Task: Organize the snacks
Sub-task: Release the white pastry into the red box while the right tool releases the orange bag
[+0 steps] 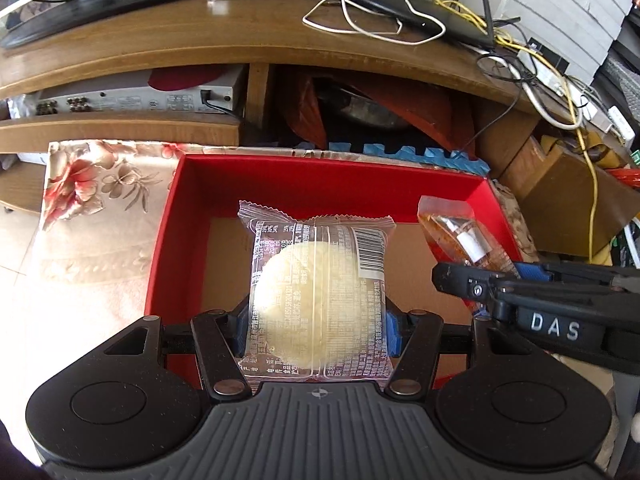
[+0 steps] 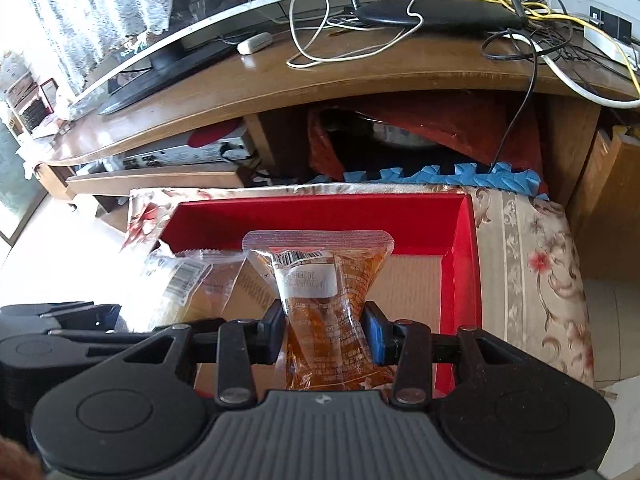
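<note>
My left gripper (image 1: pixel 316 320) is clamping a clear-wrapped pale round cake (image 1: pixel 316 288) by its two side edges, the blue pads pressing into the wrapper, and I am holding it upright above the near half of the red box (image 1: pixel 180 240). My right gripper (image 2: pixel 325 332) is squeezing an orange snack pouch (image 2: pixel 320 300) at its waist, so the pouch is pinching inward between the pads, with its sealed top and white barcode label standing up above them. In the left wrist view the right gripper (image 1: pixel 520 296) is showing just beside mine at the box's right side, the pouch (image 1: pixel 460 236) tilting over the right wall. The box is lying open, with its brown cardboard floor showing, on a floral cloth (image 2: pixel 532 280) that is covering the surface, and it is sitting toward the far edge. Beyond that edge a blue foam mat (image 2: pixel 460 174) is peeking out, and behind it a wooden TV stand (image 1: pixel 240 40) is carrying tangled cables (image 1: pixel 380 12) and a monitor base (image 1: pixel 80 12).
</note>
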Available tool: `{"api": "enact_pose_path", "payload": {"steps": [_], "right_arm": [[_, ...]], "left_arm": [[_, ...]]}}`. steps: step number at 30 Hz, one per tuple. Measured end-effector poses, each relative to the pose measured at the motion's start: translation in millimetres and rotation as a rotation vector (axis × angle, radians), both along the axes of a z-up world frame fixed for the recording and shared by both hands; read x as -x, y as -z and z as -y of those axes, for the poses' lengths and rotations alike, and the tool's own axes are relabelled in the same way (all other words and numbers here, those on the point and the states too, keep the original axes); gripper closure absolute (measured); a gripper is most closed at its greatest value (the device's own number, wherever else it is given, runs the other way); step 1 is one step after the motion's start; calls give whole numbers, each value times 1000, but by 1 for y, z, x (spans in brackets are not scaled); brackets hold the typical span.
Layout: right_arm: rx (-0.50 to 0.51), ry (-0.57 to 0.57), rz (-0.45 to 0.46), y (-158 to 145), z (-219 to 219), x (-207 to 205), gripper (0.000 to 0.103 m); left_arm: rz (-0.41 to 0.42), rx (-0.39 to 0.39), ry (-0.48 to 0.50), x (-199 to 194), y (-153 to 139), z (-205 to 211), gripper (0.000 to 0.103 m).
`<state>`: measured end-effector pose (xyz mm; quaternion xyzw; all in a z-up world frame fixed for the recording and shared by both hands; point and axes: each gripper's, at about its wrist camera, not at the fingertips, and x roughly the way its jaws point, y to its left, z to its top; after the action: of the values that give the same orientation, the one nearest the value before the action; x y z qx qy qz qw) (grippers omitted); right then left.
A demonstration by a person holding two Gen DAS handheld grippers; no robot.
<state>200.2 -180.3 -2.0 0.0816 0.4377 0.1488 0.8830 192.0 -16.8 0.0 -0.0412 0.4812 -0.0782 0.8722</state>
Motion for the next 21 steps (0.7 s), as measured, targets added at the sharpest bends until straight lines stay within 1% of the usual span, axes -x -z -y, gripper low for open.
{"api": "enact_pose_path", "payload": {"steps": [5,11,17,21], "right_arm": [[11,-2,-27,16,-3,-20,65],[33,-3,-64,37,-5,-34,65],[46,-13,-72,46,-8,-41,65],[59,-16,-77,50,-10,-43,65]], "left_arm": [[-22,-11,-15,-15,14,-1,38],[-56,-24,-23,-26,29,-2,38],[-87,-44,-31,-31,43,-2,38],[-93,-52,-41,-33,49,-4,37]]}}
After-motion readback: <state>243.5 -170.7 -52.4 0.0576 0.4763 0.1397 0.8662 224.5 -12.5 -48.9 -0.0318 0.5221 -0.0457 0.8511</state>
